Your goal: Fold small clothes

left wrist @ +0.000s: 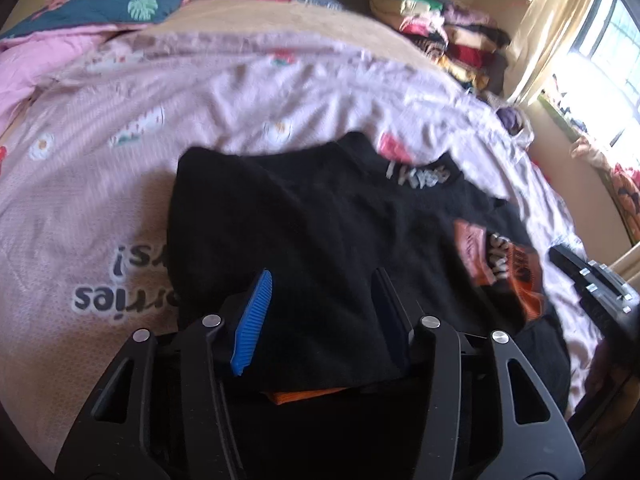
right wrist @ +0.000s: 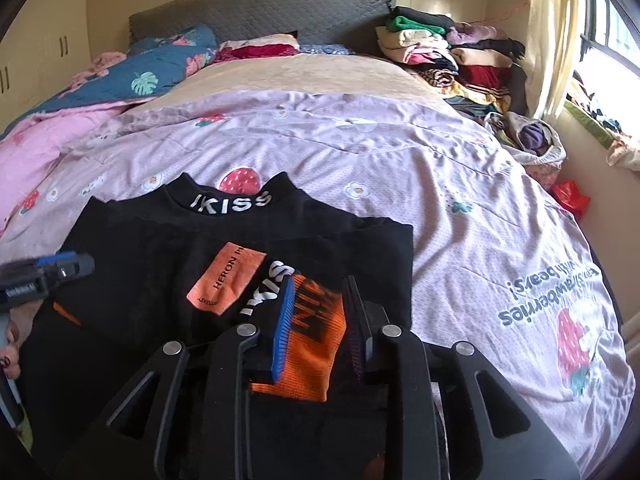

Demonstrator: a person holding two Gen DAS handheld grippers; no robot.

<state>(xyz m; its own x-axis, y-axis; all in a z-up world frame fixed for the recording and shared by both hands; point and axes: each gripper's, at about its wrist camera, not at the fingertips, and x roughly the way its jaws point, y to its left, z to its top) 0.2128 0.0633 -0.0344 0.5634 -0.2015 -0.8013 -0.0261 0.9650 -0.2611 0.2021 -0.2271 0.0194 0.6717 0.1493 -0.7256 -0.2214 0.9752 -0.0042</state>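
Note:
A black shirt (left wrist: 320, 220) (right wrist: 140, 248) with "KISS" on its collar and orange print patches lies partly folded on the pink strawberry bedspread (left wrist: 100, 200) (right wrist: 440, 200). My left gripper (left wrist: 322, 274) hovers low over the shirt's left part. Its blue pads stand apart with black cloth lying between them, and I see no pinch. In the right wrist view it enters at the left edge (right wrist: 60, 268). My right gripper (right wrist: 320, 284) is over the orange print, jaws a little apart, holding nothing. The left wrist view shows it at the right edge (left wrist: 588, 276).
A tall pile of folded clothes (right wrist: 460, 60) (left wrist: 448, 40) sits at the bed's far right corner. A blue leaf-print quilt (right wrist: 160, 68) and a pink blanket lie at the far left by the grey headboard (right wrist: 260, 12). A red bag (right wrist: 570, 198) lies beside the bed under the window.

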